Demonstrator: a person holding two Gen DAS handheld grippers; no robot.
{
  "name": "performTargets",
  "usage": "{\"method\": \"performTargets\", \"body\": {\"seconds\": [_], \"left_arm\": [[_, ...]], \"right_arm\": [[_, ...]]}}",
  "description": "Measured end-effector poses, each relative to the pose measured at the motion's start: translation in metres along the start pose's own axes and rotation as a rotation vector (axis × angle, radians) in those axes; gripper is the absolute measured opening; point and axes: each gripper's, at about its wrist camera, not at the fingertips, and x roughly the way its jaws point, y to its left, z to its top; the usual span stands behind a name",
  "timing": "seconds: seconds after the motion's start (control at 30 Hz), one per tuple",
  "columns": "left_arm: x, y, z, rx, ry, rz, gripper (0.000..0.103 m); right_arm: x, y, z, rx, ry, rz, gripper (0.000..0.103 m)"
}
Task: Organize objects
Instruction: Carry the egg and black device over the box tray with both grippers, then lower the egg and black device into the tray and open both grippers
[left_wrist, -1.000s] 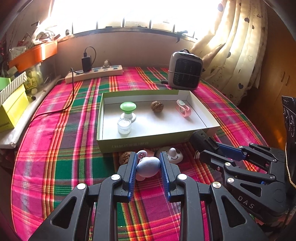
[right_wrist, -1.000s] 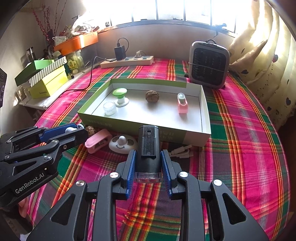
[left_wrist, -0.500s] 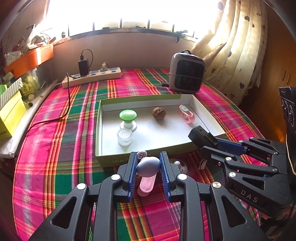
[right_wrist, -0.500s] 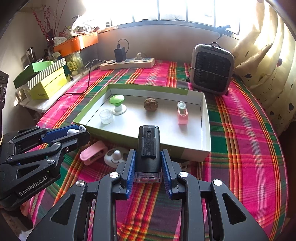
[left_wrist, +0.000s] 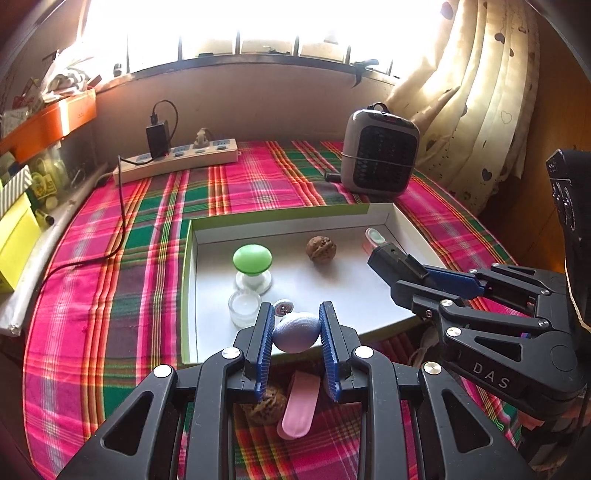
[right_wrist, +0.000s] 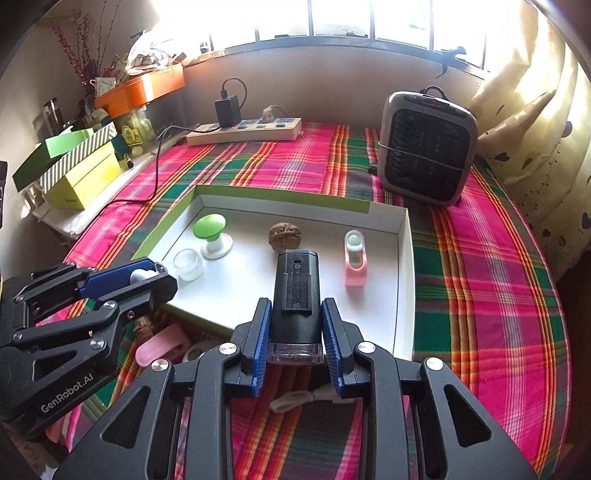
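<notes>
Egg clamped in left hand-held gripper; right hand-held gripper clamps black device; tray below.

Cloth pink-green plaid; tray white inside, green rim; knob green; egg pale blue; curtain cream, dark hearts.

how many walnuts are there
2: one walnut in the box, another walnut on the cloth under the left gripper. More may be hidden.
</notes>
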Motion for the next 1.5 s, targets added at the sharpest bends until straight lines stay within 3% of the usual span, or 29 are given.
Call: {"method": "performTargets", "body": {"seconds": [0.43,1.5], "left_arm": [[0.032,-0.002,0.016,0.018,0.032,-0.002,0.023],[0.067,0.003,0.013,0.041,0.070,0.027,0.023]], "right_arm": [[0.035,-0.010,0.025,0.001,0.046,-0.025,0.029],[0.076,-0.010,0.036,-0.026,0.095,-0.038,0.029]]}}
